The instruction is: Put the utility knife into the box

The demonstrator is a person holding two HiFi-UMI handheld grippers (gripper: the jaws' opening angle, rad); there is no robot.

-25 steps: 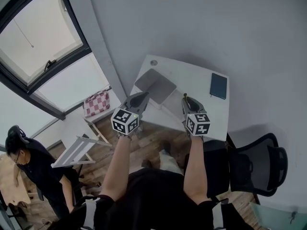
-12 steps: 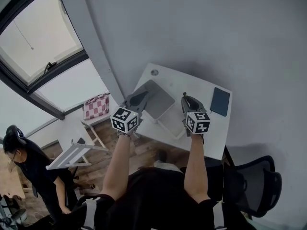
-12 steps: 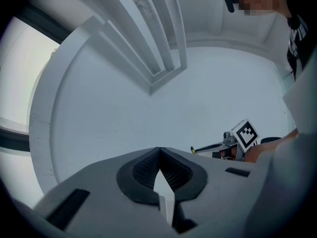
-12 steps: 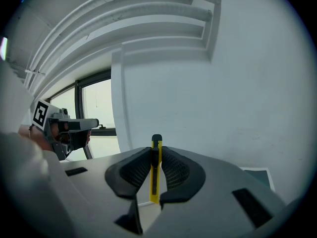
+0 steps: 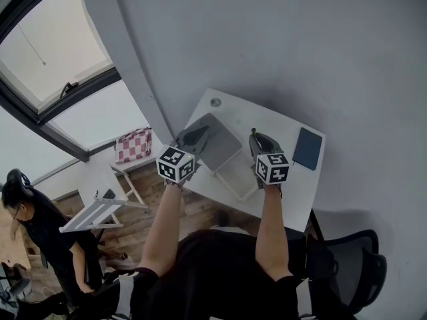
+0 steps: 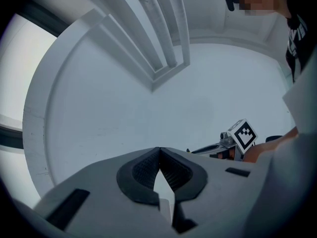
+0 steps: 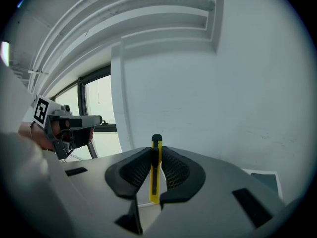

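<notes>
The yellow utility knife (image 7: 155, 170) stands upright between the pads of my right gripper (image 7: 156, 150), which is shut on it. In the head view that right gripper (image 5: 257, 139) hangs over the white table (image 5: 280, 125), just right of the open white box (image 5: 233, 172). The box's grey lid (image 5: 217, 142) lies tilted to its left. My left gripper (image 5: 193, 137) sits at the lid's left edge. In the left gripper view the left gripper (image 6: 159, 150) points level at the wall, its tips touching and nothing seen between them.
A dark notebook (image 5: 308, 149) lies at the table's right end and a small round object (image 5: 215, 102) at its far corner. A black office chair (image 5: 363, 272) stands at the lower right. A checked stool (image 5: 133, 145), a white rack (image 5: 93, 212) and a person (image 5: 33, 225) are at the left.
Both grippers have moved forward over the table, which has slid down and right in the head view. The chair has dropped toward the frame's lower edge. The knife stays in the right gripper.
</notes>
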